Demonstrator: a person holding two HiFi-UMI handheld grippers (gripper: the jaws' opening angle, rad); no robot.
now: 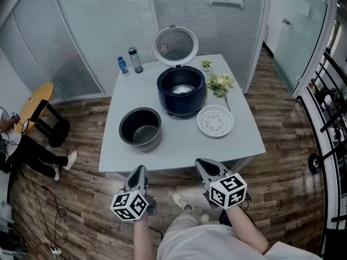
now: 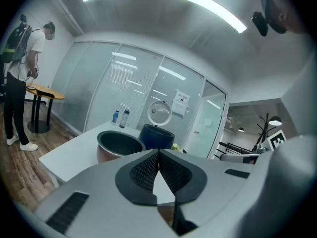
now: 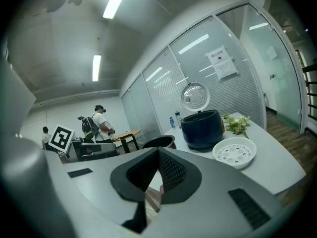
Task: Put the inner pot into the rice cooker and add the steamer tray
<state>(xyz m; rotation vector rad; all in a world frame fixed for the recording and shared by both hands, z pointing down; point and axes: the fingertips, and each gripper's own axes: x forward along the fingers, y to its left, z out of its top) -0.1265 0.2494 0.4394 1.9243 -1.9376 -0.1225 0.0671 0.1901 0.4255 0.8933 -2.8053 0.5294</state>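
Note:
A dark blue rice cooker (image 1: 181, 92) stands at the back middle of the white table (image 1: 179, 145), its round lid (image 1: 174, 45) raised. The grey inner pot (image 1: 141, 128) sits on the table to its front left. A white perforated steamer tray (image 1: 215, 120) lies to its front right. Both grippers hang in front of the table's near edge, apart from everything. My left gripper (image 1: 139, 171) is shut and empty, with the inner pot (image 2: 118, 144) ahead. My right gripper (image 1: 204, 166) is shut and empty too, with the steamer tray (image 3: 234, 151) and the cooker (image 3: 202, 128) ahead.
Two bottles (image 1: 130, 61) stand at the table's back left corner. A green plant sprig (image 1: 219, 83) lies to the right of the cooker. A round wooden side table (image 1: 37, 106) stands on the floor at the left, with a person (image 2: 20, 78) near it. Glass partitions run behind the table.

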